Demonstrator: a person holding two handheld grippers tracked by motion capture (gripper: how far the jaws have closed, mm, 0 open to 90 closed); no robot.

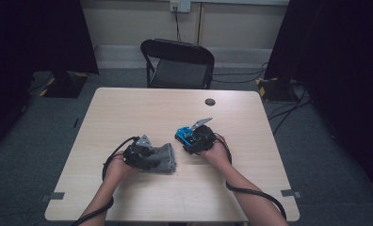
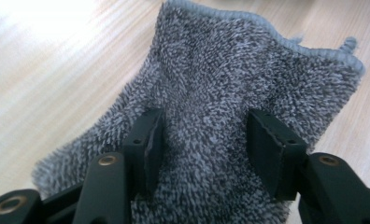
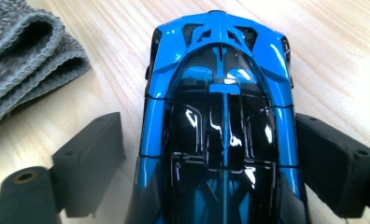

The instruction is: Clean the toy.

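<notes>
Blue toy car's (image 3: 220,121) rear cut off at bottom edge; grey cloth's (image 2: 230,84) near end too.

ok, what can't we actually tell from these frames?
- Toy car: rear end cut off by the bottom edge in the right gripper view; whether the jaws touch its sides is unclear.
- Cloth: near end hidden behind the jaws in the left gripper view.
- High view: both grippers too small and dark.

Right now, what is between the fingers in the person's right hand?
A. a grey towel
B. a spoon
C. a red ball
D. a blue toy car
D: the right gripper has its fingers on either side of the shiny blue toy car.
</notes>
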